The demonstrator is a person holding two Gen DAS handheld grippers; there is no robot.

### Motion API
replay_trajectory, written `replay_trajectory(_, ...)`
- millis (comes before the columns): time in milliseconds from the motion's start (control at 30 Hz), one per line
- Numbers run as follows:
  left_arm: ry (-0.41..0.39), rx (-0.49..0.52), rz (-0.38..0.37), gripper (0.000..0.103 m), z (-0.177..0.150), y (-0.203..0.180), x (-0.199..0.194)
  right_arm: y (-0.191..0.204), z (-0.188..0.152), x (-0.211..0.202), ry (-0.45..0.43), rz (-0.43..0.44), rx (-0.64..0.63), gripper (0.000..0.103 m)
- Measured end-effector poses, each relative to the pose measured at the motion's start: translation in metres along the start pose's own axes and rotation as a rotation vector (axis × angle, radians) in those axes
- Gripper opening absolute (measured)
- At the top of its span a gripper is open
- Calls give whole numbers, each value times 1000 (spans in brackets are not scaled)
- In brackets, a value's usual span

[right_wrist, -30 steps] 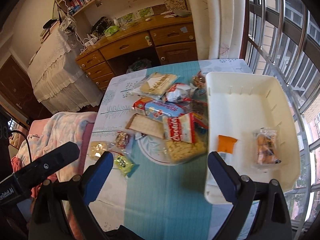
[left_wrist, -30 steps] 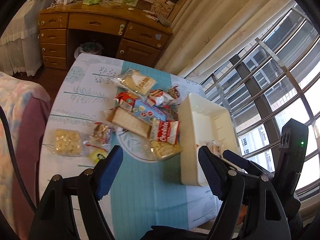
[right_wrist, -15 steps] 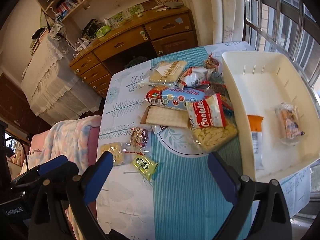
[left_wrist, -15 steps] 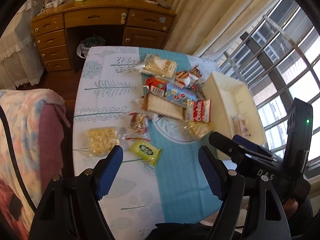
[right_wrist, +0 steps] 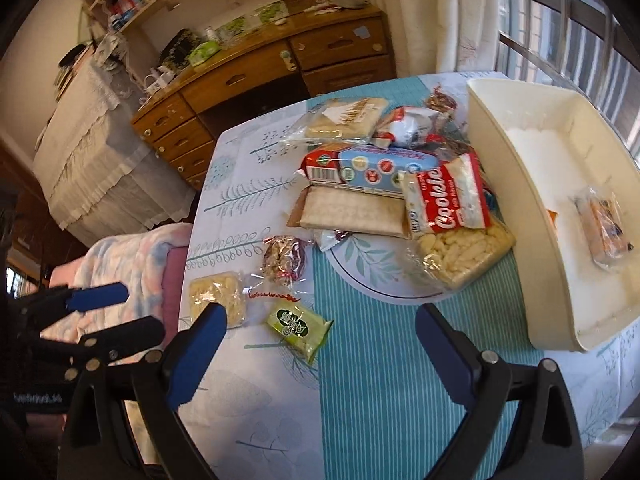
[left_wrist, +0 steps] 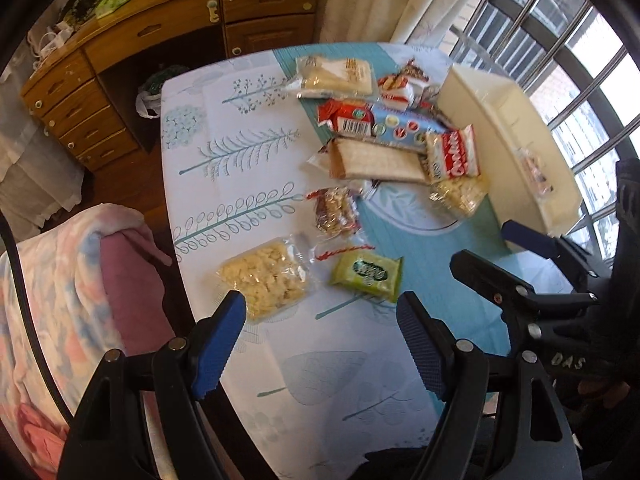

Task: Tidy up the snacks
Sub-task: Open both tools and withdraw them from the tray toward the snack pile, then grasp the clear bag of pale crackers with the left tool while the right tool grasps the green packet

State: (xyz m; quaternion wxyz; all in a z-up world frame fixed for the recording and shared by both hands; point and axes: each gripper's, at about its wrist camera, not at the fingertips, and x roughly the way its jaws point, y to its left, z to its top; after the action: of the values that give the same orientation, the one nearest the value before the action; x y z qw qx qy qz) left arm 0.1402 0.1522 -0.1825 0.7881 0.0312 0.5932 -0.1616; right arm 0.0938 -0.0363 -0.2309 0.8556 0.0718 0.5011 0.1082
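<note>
Right wrist view, one bin [right_wrist: 500, 152] – two packets inside, both grippers' fingers [right_wrist: 200, 344] apart.

Blue pads line both fingers of the left hand-held gripper [left_wrist: 320, 336]. Just ahead lies a lime-green packet [left_wrist: 366, 276]. The bench [left_wrist: 224, 152] wears white cloth with teal leaf prints and a turquoise striped band; the bin [right_wrist: 520, 184] beyond is cream.

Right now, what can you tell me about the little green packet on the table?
The green packet is a small, flat, shiny wrapper, light green with a darker round logo and writing too small to read. It looks sealed. It lies flat and a bit crooked on the tablecloth, at the near end of the snacks, beside a clear bag of pale pieces. A red twist tie lies just past it. Nothing grips it.
</note>
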Motion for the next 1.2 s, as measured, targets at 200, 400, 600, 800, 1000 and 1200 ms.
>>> replay_trajectory(200,64,50,17,77,0,18,50,13,-20,28,12,-40,-158,95)
replay_trajectory(400,88,92,40,77,-1,30,84,20,-31,53,14,-32,-228,92)
replay_trajectory(600,102,154,68,77,-1,31,104,30,-35,76,14,-37,-304,89)
replay_trajectory(800,112,159,55,82,3,37,116,35,-40,91,27,-35,-332,87)
replay_trajectory(1000,104,181,52,83,9,36,129,35,-42,103,57,-35,-340,83)
replay_trajectory(1200,85,197,43,85,19,35,140,37,-42,104,46,-48,-356,80)
